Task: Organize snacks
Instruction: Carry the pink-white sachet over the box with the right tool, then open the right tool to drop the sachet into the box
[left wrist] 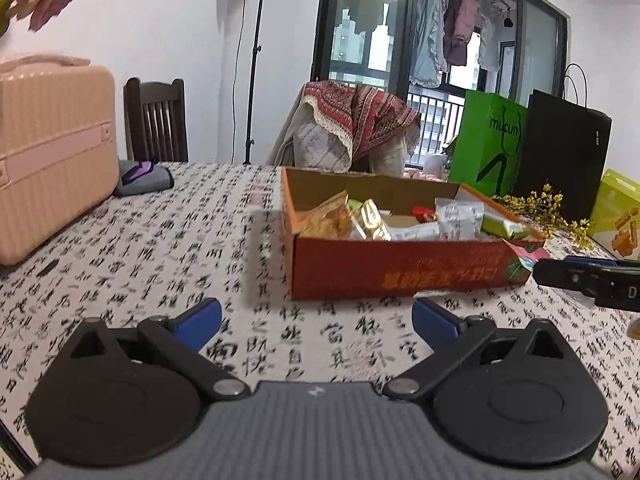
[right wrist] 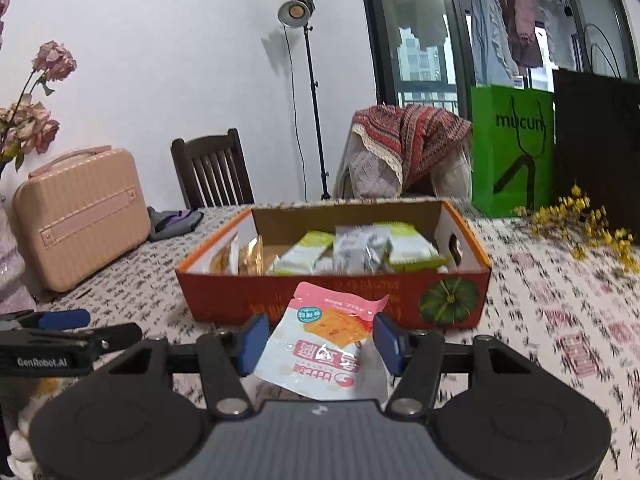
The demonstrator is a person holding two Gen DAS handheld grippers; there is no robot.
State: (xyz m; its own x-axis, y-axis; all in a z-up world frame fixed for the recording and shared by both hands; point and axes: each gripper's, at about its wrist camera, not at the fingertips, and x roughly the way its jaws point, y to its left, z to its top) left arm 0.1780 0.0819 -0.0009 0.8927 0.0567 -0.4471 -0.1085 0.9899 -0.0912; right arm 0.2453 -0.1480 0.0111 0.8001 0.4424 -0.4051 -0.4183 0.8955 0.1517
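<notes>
in front of the box (right wrist: 332, 300), right gripper (right wrist: 316, 344) grips a pink snack packet (right wrist: 320, 344), left gripper (left wrist: 316, 320) spread empty; next, lift over the rim and drop.

box (right wrist: 332, 300) front partly hidden by pink packet (right wrist: 320, 340), tablecloth (right wrist: 560, 320) print blurred

A pink suitcase (right wrist: 82, 216) is set on the calligraphy-printed worktop (left wrist: 168, 248), with a grey pouch (left wrist: 145, 178) just beside it. A dark wooden chair (right wrist: 212, 170) and a lamp on a stand (right wrist: 297, 12) are seen behind — further right, a green paper bag (right wrist: 512, 148) and yellow flower sprigs (right wrist: 580, 220).
</notes>
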